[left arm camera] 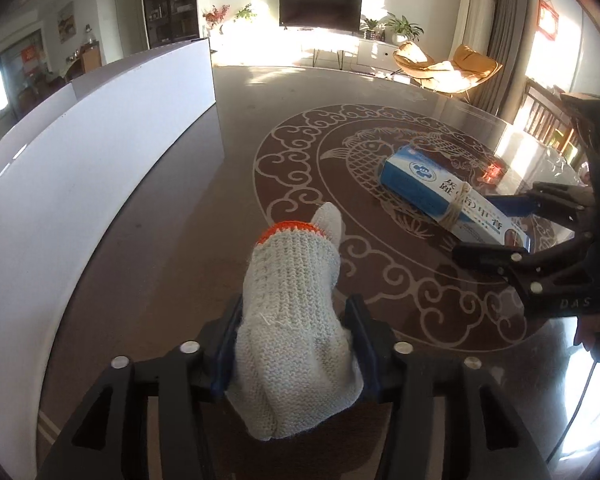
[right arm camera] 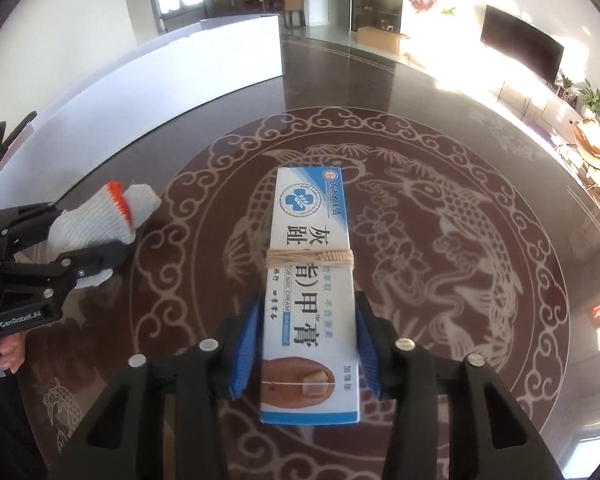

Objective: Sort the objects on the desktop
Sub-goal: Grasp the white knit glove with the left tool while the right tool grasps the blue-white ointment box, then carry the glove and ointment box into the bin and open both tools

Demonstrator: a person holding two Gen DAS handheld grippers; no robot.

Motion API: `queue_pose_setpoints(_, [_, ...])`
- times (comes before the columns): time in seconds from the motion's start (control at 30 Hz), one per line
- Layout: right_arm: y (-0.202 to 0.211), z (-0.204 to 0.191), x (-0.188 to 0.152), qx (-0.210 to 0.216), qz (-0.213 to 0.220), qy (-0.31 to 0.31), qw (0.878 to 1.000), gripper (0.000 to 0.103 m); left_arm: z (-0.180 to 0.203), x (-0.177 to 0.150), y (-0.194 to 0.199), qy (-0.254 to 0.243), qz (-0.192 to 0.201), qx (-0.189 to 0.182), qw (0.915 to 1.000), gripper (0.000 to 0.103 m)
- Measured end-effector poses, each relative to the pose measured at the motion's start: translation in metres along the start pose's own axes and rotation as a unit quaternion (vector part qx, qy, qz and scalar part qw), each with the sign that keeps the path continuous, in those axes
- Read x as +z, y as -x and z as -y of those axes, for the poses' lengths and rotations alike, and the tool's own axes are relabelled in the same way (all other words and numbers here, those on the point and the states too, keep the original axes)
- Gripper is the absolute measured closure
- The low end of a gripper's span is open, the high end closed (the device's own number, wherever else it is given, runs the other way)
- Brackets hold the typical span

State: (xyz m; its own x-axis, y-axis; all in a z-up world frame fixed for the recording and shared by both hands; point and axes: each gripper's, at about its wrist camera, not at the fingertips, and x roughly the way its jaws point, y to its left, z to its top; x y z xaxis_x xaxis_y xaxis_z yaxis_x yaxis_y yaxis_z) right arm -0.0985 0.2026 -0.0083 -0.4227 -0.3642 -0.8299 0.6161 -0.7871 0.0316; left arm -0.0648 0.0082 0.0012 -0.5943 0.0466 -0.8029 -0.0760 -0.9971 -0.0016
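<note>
Dark patterned table (right arm camera: 440, 152): my left gripper (left arm camera: 292, 344) has its pads against a knitted glove (left arm camera: 292, 320); my right gripper (right arm camera: 304, 344) clamps a cream box (right arm camera: 310, 280).

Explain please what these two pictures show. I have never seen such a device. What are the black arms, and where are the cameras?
There is no robot: a person holds a two-finger gripper in each hand, and a wide-angle camera on each looks along its fingers. One picture is from the left gripper, the other from the right gripper. Both are over a dark table with a fish pattern. A knitted work glove lies between the left jaws; whether they squeeze it is unclear. The right pads sit against a toenail cream box tied with string.
</note>
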Motion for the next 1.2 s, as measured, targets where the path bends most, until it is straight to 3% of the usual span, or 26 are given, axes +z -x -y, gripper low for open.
queue_pose_setpoints(0.03, [-0.001, -0.004, -0.001, -0.003, 0.002, 0.004, 1.0, 0.017, 0.003, 0.001, -0.003, -0.006, -0.005, 0.014, 0.9999, 0.025])
queue_pose_setpoints(0.07, [-0.001, -0.006, 0.0, -0.007, 0.005, 0.007, 1.0, 0.017, 0.004, 0.003, -0.004, -0.011, -0.003, 0.028, 0.9995, 0.016])
queue_pose_setpoints(0.13, [-0.005, -0.003, 0.008, -0.008, 0.003, 0.005, 1.0, 0.02, 0.003, 0.007, -0.007, -0.019, -0.004, 0.03, 0.9994, 0.015])
queue_pose_setpoints(0.17, [-0.009, -0.004, 0.013, -0.004, -0.002, 0.001, 1.0, 0.027, 0.0, 0.01, -0.009, -0.016, -0.004, 0.023, 0.9996, 0.025])
queue_pose_setpoints(0.2, [-0.01, -0.002, 0.015, 0.0, -0.006, -0.006, 1.0, 0.052, -0.004, 0.011, -0.008, -0.008, -0.001, 0.007, 0.9999, 0.057])
queue_pose_setpoints(0.23, [-0.012, 0.0, 0.018, -0.009, -0.009, -0.011, 1.0, 0.06, -0.009, 0.013, -0.005, 0.002, -0.003, 0.001, 1.0, 0.065])
queue_pose_setpoints(0.33, [-0.004, 0.0, 0.02, 0.016, -0.024, -0.041, 0.999, 0.06, -0.023, 0.013, 0.01, 0.024, 0.008, -0.022, 0.9994, 0.07])
queue_pose_setpoints(0.47, [0.032, -0.012, 0.029, 0.035, 0.003, -0.056, 0.998, 0.06, -0.042, 0.008, 0.058, 0.047, 0.05, -0.036, 0.997, 0.07])
queue_pose_setpoints(0.57, [0.055, -0.03, 0.051, 0.041, 0.018, -0.032, 0.998, 0.06, -0.065, 0.008, 0.099, 0.08, 0.079, -0.046, 0.9926, 0.07])
queue_pose_setpoints(0.67, [0.066, -0.057, 0.089, 0.058, 0.03, -0.008, 0.998, 0.06, -0.1, 0.015, 0.13, 0.099, 0.095, -0.032, 0.9901, 0.07])
queue_pose_setpoints(0.73, [0.066, -0.083, 0.122, 0.061, 0.04, 0.019, 0.997, 0.06, -0.131, 0.021, 0.146, 0.104, 0.103, 0.002, 0.9892, 0.07])
queue_pose_setpoints(0.83, [0.061, -0.131, 0.177, 0.076, 0.061, 0.059, 0.993, 0.06, -0.186, 0.025, 0.15, 0.134, 0.085, 0.043, 0.9863, 0.07])
queue_pose_setpoints(1.0, [0.026, -0.223, 0.256, 0.137, 0.071, 0.078, 0.985, 0.06, -0.266, 0.019, 0.124, 0.192, 0.012, 0.104, 0.9758, 0.07])
queue_pose_setpoints(1.17, [-0.047, -0.302, 0.286, 0.171, 0.017, 0.094, 0.981, 0.06, -0.311, 0.004, 0.095, 0.234, -0.047, 0.125, 0.9631, 0.069])
queue_pose_setpoints(1.2, [-0.061, -0.312, 0.284, 0.171, 0.004, 0.097, 0.98, 0.06, -0.316, 0.002, 0.091, 0.24, -0.057, 0.126, 0.9609, 0.065])
